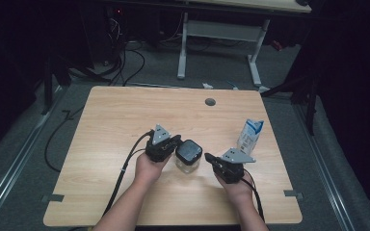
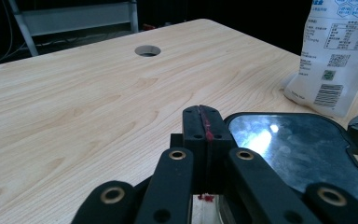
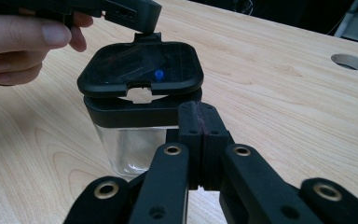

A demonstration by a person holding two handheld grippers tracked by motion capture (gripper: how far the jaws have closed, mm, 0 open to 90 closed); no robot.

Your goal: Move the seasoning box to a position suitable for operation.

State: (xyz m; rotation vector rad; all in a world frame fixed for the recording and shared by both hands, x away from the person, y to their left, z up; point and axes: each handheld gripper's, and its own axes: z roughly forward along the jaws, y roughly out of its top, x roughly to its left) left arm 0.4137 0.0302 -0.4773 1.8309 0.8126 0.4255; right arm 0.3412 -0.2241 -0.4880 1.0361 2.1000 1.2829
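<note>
While both claws flank it, the clear square glass jar with the black hinged plastic lid (image 1: 189, 156) stands upright on the pale wood-grain worktop (image 1: 111, 125), nearer the front edge than the back and about midway between the side edges. The lid sits slightly raised above the black collar, judged not latched. The left claw (image 1: 176, 141) has its jaws pressed together on nothing, its tip resting at the far-left edge of the lid, apparently to steady or press it. The right claw (image 1: 207, 156), jaws likewise closed and empty, points at the jar's right side, close beside the collar; contact cannot be confirmed. Both forearms enter over the front edge, hands low. A white-and-blue printed carton (image 1: 250, 135) stands near the right edge, apart from the work.
</note>
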